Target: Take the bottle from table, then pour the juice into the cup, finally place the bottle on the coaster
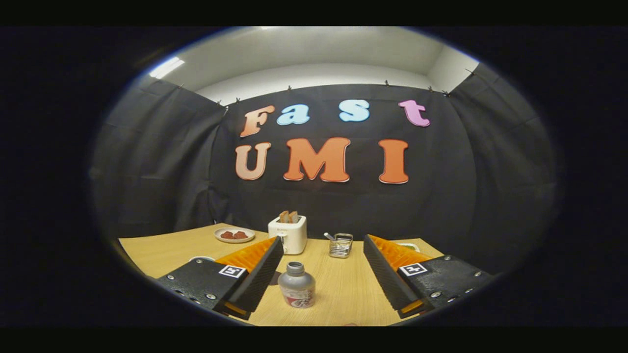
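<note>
1. While the gripper hangs low over the wooden table, its two fingers stand wide apart and hold nothing.
2. Between the fingers, nearer the left one and not touching either, stands the bottle, upright on the table, with a grey cap and a red-and-white label.
3. Beyond the fingers a white toaster stands near the table's far edge, with two slices of bread sticking out of its top.
4. Left of the toaster lies a plate carrying something red.
5. Right of the toaster sits a small wire basket.
</note>
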Available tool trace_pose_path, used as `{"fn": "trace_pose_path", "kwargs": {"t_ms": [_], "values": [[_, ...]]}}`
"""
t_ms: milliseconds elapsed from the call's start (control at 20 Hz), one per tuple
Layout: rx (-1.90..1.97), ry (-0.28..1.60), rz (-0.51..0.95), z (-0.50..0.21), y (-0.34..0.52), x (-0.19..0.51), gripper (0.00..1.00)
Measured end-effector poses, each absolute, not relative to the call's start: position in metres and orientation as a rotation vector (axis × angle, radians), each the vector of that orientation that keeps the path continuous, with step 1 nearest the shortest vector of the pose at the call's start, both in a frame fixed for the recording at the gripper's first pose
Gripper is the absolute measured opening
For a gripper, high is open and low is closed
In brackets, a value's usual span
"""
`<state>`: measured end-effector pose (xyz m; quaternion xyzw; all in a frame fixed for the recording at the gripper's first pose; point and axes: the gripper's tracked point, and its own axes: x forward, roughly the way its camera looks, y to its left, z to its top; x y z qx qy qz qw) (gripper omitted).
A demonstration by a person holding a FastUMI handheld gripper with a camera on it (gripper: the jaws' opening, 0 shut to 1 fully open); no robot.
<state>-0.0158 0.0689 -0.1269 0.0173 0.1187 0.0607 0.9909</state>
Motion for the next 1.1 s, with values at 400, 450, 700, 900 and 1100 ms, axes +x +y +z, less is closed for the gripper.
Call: {"fn": "trace_pose_path", "kwargs": {"t_ms": [400,450,700,900,1100], "values": [[0.053,0.363,0.186,-0.206,0.101,-0.028,0.98],[0.057,0.377,0.193,-0.215,0.105,-0.028,0.98],[0.060,0.434,0.203,-0.249,0.113,-0.029,0.98],[0.060,0.472,0.198,-0.274,0.117,-0.026,0.98],[0.071,0.498,0.177,-0.295,0.116,-0.022,0.92]]}}
